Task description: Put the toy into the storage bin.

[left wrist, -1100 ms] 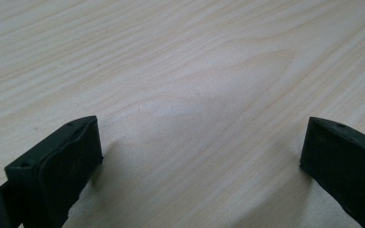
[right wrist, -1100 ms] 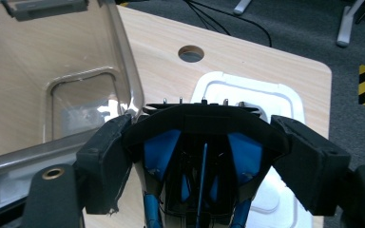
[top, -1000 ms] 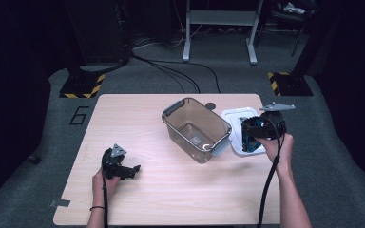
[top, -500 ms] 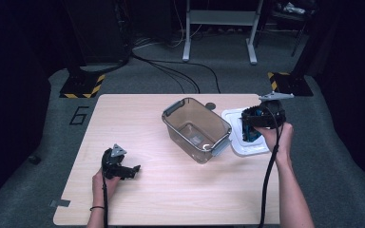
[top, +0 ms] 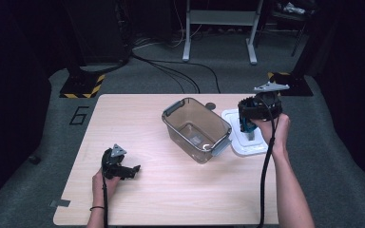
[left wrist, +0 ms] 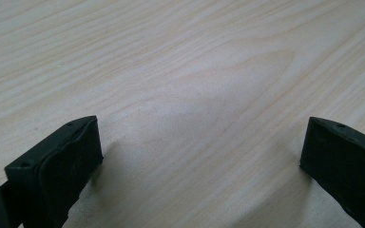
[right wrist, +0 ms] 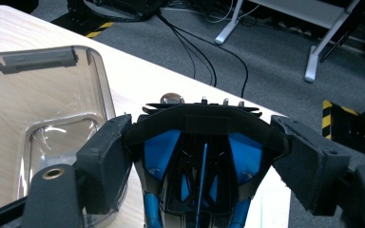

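Black and blue toy held up in the right claw (right wrist: 204,166)

The toy (right wrist: 204,156) is pinched tight above the white lid (top: 237,142), beside the clear box (top: 197,129). It could slip and fall. The left claw (left wrist: 199,161) sits wide apart, holding nothing, on the worktop (top: 171,190).

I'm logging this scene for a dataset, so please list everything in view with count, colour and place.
Table: one, light wood, centre.
Container: one, clear with grey latches, open, table centre-right.
Lid: one, white, right of container.
Black-and-blue object: one, between right gripper's jaws, above lid.
Small round disc: one, grey, behind container.
Left gripper: one, black, open, near table's front left.
Right gripper: one, black, holding the object.
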The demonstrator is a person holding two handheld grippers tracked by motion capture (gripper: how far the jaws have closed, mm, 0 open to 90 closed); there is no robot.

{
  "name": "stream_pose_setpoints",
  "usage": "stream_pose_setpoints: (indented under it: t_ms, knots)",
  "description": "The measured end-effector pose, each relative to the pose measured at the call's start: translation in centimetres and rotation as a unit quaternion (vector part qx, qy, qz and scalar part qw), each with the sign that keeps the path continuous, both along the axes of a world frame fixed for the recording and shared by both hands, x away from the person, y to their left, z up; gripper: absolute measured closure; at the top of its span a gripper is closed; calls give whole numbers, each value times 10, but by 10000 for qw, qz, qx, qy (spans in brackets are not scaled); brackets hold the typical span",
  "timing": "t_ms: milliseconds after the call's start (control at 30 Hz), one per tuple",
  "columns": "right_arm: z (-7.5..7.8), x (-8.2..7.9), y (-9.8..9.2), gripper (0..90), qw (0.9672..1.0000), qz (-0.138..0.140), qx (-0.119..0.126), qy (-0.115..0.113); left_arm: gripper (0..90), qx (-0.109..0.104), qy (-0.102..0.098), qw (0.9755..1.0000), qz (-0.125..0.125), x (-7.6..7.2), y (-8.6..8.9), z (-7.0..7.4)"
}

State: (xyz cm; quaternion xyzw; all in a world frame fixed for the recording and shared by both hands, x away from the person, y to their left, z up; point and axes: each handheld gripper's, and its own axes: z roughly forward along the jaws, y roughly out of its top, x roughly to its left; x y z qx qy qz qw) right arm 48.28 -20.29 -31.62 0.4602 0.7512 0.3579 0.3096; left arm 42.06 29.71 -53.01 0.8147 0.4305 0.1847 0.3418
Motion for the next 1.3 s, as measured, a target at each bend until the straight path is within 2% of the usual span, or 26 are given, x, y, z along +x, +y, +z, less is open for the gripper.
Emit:
stream_pose_setpoints:
  t_ms: [300, 533, 1300]
  knots:
    - [15, -1, 8, 240, 9997, 91, -36, -205, 1, 26, 6, 10000, -18, 0, 0, 0]
    - [22, -1, 17, 240, 9994, 174, -47, -281, 1, 25, 7, 10000, -18, 0, 0, 0]
    - [31, -1, 50, 240, 9978, 544, 22, -366, 1, -10, -3, 10000, 7, 0, 0, 0]
